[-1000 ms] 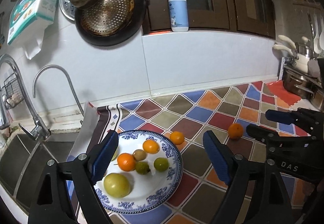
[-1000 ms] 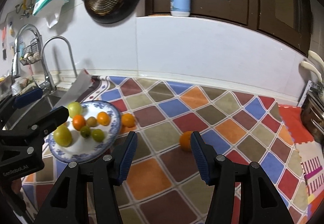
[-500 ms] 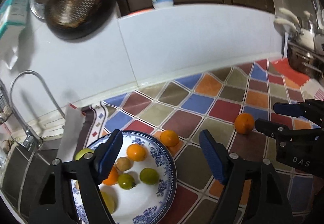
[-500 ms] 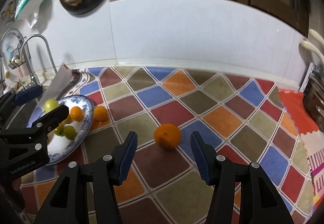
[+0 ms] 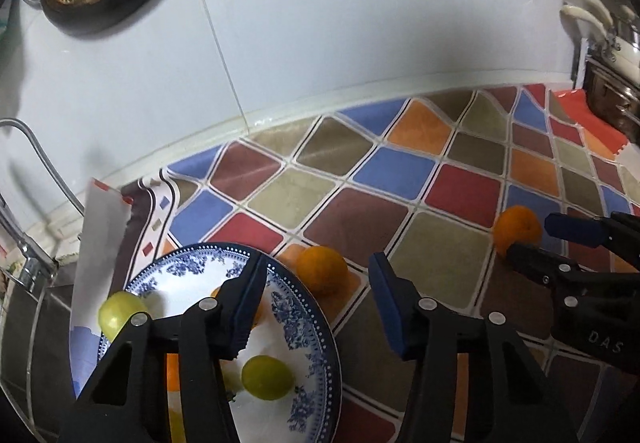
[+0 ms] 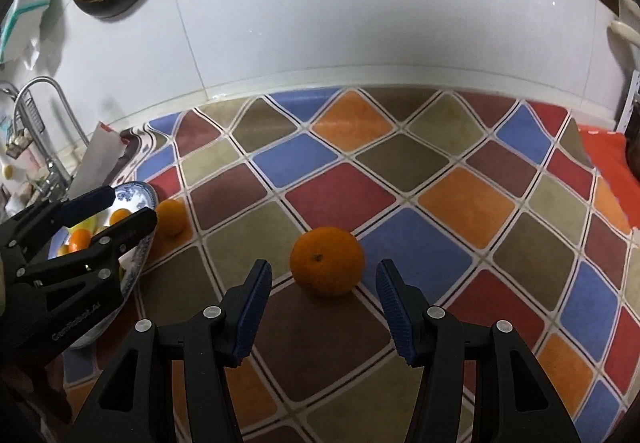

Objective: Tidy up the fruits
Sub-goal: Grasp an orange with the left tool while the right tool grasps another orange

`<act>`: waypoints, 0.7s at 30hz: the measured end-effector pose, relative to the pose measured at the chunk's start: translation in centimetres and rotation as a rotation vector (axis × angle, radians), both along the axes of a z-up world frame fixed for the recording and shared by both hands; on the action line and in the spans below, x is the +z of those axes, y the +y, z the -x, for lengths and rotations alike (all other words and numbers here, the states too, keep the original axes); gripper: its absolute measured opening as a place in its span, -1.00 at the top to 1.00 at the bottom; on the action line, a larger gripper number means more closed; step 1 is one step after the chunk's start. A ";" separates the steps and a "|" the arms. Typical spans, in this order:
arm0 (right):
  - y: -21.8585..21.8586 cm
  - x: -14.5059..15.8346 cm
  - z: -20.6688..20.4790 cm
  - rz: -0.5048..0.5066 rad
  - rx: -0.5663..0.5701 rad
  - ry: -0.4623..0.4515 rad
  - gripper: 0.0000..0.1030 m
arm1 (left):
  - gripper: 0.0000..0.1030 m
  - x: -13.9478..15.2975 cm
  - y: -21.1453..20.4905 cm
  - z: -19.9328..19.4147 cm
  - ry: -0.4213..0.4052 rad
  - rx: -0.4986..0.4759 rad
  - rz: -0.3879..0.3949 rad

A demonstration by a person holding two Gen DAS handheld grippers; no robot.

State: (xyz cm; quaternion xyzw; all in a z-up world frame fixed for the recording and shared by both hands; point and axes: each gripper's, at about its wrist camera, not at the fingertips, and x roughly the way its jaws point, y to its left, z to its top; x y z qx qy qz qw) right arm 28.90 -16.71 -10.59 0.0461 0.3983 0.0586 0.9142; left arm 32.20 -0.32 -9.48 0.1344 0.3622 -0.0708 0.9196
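The letters "DAS" are printed in white on the side of the black right gripper [image 5: 532, 237], seen at the right in the left wrist view. The black left gripper [image 6: 130, 205] has pale letters on its side too, but they are too blurry to read.

Two oranges on the mat: one [image 5: 323, 269] beside the plate [image 5: 308, 313], one [image 6: 327, 261] further off. One plate. On it, two green fruits [image 5: 267, 377] in plain sight, plus some orange ones, half hidden. Two grippers.
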 end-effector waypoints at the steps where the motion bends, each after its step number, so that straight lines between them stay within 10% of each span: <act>1: 0.0 -0.2 -0.1 -0.004 0.000 0.004 -0.07 | 0.07 -0.2 0.0 -0.3 0.010 0.001 0.002; 21: 0.4 -1.9 -1.4 0.001 -0.004 0.033 0.15 | 0.37 -2.5 -0.9 -2.9 0.044 0.010 -0.062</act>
